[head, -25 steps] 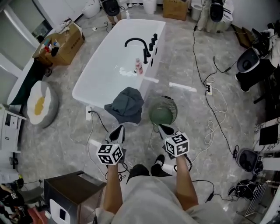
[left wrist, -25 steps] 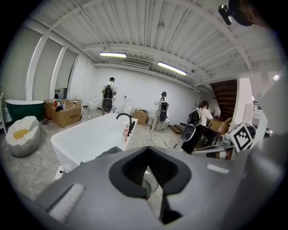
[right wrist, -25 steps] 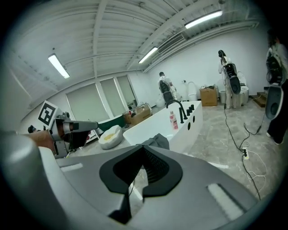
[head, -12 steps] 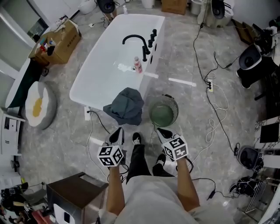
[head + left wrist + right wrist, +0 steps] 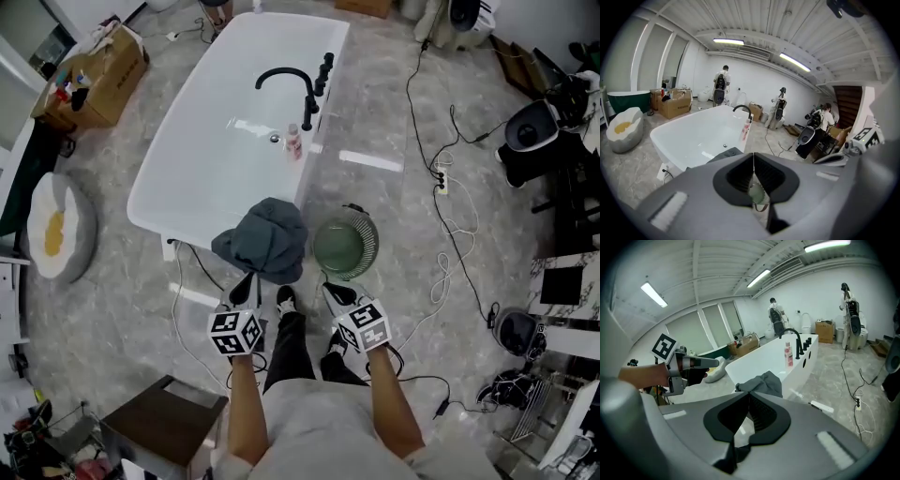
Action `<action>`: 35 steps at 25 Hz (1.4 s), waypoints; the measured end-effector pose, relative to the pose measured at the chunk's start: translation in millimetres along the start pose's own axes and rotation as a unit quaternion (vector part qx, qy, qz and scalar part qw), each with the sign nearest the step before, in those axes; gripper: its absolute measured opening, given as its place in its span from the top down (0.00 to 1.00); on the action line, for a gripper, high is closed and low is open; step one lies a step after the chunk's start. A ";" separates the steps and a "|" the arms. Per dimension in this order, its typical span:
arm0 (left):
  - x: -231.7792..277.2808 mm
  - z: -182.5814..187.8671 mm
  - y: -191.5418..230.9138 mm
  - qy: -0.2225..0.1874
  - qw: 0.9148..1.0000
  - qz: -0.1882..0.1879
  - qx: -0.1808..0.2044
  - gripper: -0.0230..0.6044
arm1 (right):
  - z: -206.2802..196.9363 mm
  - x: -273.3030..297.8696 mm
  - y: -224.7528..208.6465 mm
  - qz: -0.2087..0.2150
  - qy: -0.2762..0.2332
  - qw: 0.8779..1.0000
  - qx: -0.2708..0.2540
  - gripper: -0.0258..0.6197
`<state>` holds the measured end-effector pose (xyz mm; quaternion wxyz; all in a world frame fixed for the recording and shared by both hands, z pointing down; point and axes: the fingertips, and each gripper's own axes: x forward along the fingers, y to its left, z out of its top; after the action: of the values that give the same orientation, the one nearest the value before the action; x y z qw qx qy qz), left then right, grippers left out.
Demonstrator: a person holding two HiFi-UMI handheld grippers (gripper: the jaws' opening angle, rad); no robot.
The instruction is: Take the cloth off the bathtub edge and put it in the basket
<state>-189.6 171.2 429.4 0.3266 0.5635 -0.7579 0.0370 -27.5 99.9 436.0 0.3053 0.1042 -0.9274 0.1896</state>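
On the near edge of the bathtub (image 5: 187,159), draped cloth (image 5: 265,239) just beside the basket (image 5: 344,248). Spread left gripper (image 5: 248,282) and right gripper (image 5: 331,292) fingers, both together and empty; pinch a high fold.

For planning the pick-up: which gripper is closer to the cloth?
The left gripper, its tip by the grey cloth; the right gripper is nearer the green basket.

Left gripper (image 5: 249,287), right gripper (image 5: 335,292): fingers together, empty.

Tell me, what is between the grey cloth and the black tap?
A small pink bottle stands on the bathtub rim between the cloth and the tap, seen in the head view.
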 end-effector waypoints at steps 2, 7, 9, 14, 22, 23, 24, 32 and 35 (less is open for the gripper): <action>11.6 -0.6 16.8 0.006 1.000 -0.002 -0.007 0.87 | 3.5 19.1 2.3 -0.008 0.008 1.000 0.001 0.96; 44.5 -6.3 47.6 0.023 0.999 -0.002 -0.029 0.84 | 9.5 54.1 -5.3 -0.011 0.031 0.999 0.010 0.96; 58.8 -12.8 60.4 0.037 0.999 -0.005 -0.034 0.83 | 9.8 68.7 -6.5 -0.006 0.041 0.999 0.019 0.96; 87.7 -27.8 85.1 0.072 0.997 -0.025 -0.007 0.81 | 18.7 104.1 -12.3 -0.003 0.038 0.998 0.042 0.96; 147.9 -70.4 132.1 0.106 0.993 -0.046 0.036 0.74 | -28.1 179.1 -76.4 -0.053 0.006 0.984 0.169 0.96; 155.4 -74.2 135.3 0.108 0.992 -0.050 0.040 0.73 | -39.5 184.7 -80.8 -0.052 0.010 0.982 0.181 0.96; 163.1 -77.2 138.2 0.111 0.991 -0.053 0.044 0.72 | -49.3 189.4 -84.0 -0.048 0.011 0.980 0.192 0.96; 198.8 -90.0 149.3 0.154 0.982 -0.099 0.057 0.53 | -82.3 209.9 -91.5 -0.013 -0.010 0.968 0.249 0.79; 207.9 -97.0 154.3 0.178 0.975 -0.108 0.076 0.40 | -83.0 220.2 -93.8 -0.001 -0.033 0.961 0.276 0.66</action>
<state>-312.8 95.7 665.2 0.4147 0.6498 -0.6169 0.1588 -129.1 32.3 658.0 0.2343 0.1911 -0.8486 0.4342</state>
